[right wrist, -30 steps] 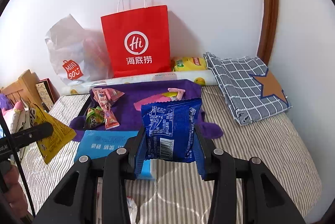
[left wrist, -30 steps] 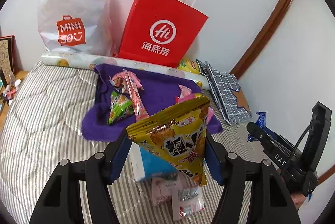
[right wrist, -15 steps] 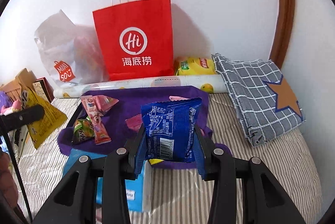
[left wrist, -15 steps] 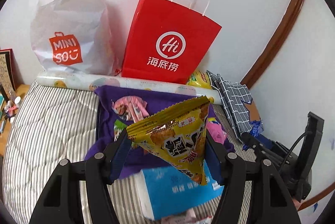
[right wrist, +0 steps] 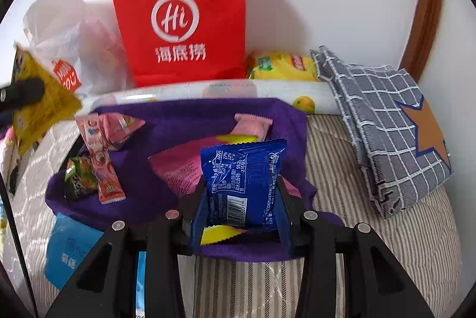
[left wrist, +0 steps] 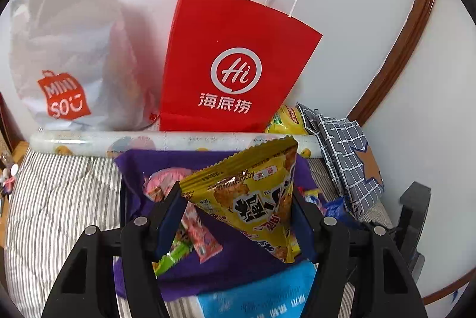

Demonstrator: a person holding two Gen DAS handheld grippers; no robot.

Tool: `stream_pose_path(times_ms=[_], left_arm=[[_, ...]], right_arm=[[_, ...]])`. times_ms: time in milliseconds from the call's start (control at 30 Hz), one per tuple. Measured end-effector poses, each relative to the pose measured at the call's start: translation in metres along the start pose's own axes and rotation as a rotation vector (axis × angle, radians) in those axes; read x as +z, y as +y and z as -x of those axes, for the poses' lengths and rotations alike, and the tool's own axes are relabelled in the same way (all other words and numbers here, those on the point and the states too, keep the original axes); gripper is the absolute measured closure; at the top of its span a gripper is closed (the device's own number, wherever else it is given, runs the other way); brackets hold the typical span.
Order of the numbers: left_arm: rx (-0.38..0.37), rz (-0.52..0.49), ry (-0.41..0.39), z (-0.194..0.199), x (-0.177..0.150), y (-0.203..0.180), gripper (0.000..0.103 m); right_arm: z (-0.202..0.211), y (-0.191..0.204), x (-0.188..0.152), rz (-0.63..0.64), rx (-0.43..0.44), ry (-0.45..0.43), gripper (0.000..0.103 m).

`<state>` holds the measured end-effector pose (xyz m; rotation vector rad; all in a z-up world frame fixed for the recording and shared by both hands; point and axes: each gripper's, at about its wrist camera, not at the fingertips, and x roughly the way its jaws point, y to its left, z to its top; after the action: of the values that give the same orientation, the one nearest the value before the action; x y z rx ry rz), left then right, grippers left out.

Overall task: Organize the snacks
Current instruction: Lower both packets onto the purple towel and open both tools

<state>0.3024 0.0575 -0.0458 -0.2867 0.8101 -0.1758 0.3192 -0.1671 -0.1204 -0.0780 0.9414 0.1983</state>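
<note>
The left tongs (left wrist: 238, 217) pinch a crinkly yellow foil packet (left wrist: 253, 199), triangular, its serrated top edge tilted up between the pads. The right tongs (right wrist: 241, 199) are pressed onto a glossy blue wrapper (right wrist: 242, 184), squarish and upright, barcode facing the camera. Beneath and ahead of both lies a fuzzy purple cloth (right wrist: 184, 121) on a striped quilted mattress (right wrist: 342, 169), strewn with pink sachets (right wrist: 101, 163) and a green packet (right wrist: 78, 179). Beyond the cloth stand a stiff red paper bag (right wrist: 184, 15) and a limp white plastic bag (left wrist: 65, 56). A folded checked cloth (right wrist: 386, 139) sits right of the right tongs.
</note>
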Motion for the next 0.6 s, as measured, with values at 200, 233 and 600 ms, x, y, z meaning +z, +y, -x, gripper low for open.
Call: stream_pose_path(times_ms=[200,233,600], left_arm=[[0.000,-0.015,0.008,-0.014,0.005,0.002,0.039],[0.003,-0.013,0.016,-0.018,0.004,0.004,0.039],[0.058,-0.005,0.115,-0.051,-0.008,0.016,0.039]], right_arm=[[-0.012,0.011,0.012,0.028,0.017,0.012,0.063],[-0.014,0.012,0.015,0.031,0.021,0.014,0.063],[-0.014,0.015,0.020,0.015,0.065,-0.049,0.062]])
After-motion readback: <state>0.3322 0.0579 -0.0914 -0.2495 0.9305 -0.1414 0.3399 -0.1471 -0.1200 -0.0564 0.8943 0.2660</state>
